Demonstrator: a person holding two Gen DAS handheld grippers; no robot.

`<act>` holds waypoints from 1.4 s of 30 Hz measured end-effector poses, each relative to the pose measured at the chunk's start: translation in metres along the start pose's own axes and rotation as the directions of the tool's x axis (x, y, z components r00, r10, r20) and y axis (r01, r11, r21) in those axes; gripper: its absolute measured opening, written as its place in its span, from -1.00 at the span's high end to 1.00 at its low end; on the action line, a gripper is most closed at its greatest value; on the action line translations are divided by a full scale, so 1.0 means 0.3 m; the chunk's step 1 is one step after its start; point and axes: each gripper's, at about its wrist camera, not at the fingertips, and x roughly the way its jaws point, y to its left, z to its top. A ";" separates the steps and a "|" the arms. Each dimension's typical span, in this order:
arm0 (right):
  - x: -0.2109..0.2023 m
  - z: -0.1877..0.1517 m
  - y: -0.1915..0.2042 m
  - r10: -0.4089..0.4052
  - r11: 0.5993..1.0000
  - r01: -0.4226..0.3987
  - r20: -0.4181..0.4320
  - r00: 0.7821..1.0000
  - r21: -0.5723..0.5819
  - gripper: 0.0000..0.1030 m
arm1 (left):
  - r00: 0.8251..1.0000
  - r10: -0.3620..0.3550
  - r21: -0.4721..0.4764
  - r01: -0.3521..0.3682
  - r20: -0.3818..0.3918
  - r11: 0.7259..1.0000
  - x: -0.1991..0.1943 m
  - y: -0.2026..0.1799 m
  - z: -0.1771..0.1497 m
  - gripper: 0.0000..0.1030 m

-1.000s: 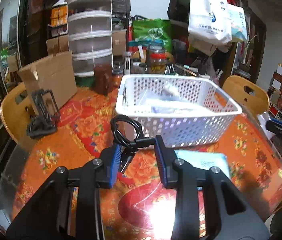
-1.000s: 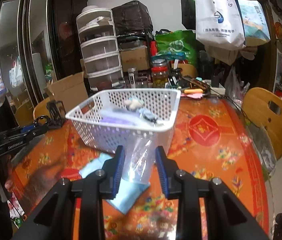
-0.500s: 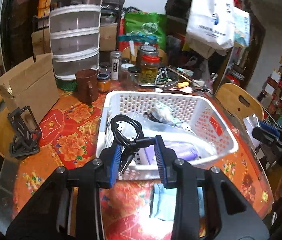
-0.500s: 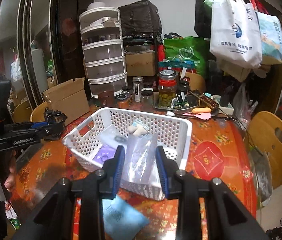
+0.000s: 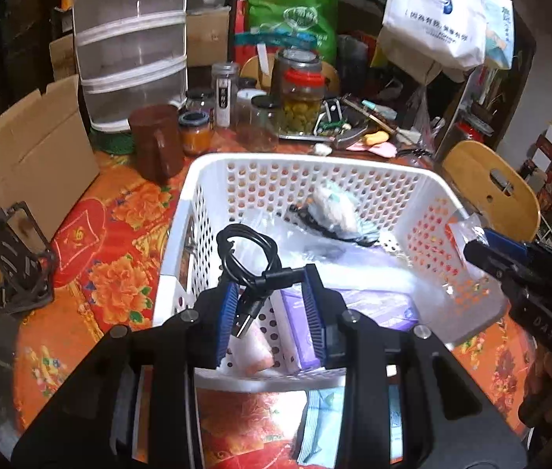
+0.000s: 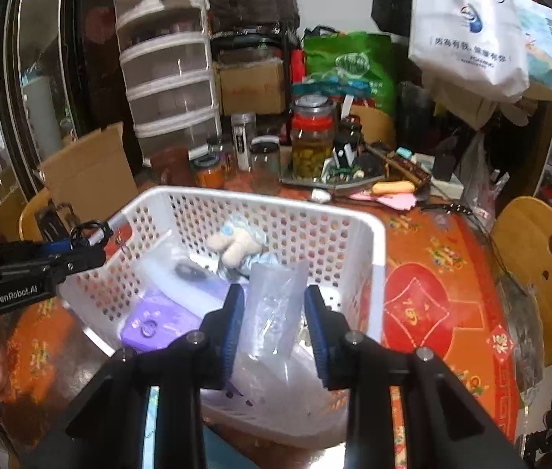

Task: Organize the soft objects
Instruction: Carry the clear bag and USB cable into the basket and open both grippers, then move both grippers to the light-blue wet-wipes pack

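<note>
My left gripper (image 5: 270, 308) is shut on a coiled black USB cable (image 5: 250, 256) and holds it above the near end of the white perforated basket (image 5: 205, 179). My right gripper (image 6: 274, 314) is shut on a clear plastic bag (image 6: 274, 305) above the basket's near corner (image 6: 373, 242). Inside the basket lie a purple pack (image 6: 158, 316), clear bags and a small plush toy (image 6: 237, 244). A light blue pack (image 5: 317, 426) lies on the table below the basket's near wall.
The round table has a red floral cloth (image 5: 119, 265). Behind the basket stand jars (image 5: 301, 99), a brown mug (image 5: 155, 142), a stacked drawer unit (image 5: 131, 43) and a cardboard box (image 5: 33, 144). A black phone stand (image 5: 18, 262) is at the left. Wooden chairs (image 6: 542, 273) surround the table.
Both grippers rose and moved forward over the basket, carrying the cable and the plastic bag. The basket's inside now shows from above.
</note>
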 end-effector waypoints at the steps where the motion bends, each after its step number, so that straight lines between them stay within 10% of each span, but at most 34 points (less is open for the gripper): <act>1: 0.011 -0.006 0.001 -0.008 1.000 0.008 -0.002 1.000 -0.003 0.41 | 1.000 0.008 -0.003 -0.008 -0.010 1.000 0.023 -0.001 -0.001 0.41; 8: 0.059 -0.020 -0.010 -0.037 0.999 0.037 -0.003 0.999 -0.014 0.37 | 1.000 0.015 -0.002 -0.015 -0.017 1.000 0.089 0.001 -0.021 0.25; 12: 0.043 -0.030 -0.028 -0.023 1.000 0.023 0.025 0.999 0.020 -0.70 | 1.000 0.010 -0.015 -0.010 0.013 1.000 0.084 0.017 -0.024 -0.80; 31: -0.237 -0.262 -0.105 -0.014 0.998 0.008 0.089 0.996 0.066 -1.00 | 0.991 0.028 0.034 -0.033 0.134 0.999 -0.219 0.038 -0.206 -0.88; 42: -0.183 -0.477 -0.067 0.072 0.990 -0.067 -0.034 0.997 0.127 -1.00 | 0.998 -0.031 0.042 0.029 0.046 0.999 -0.220 0.028 -0.429 -0.94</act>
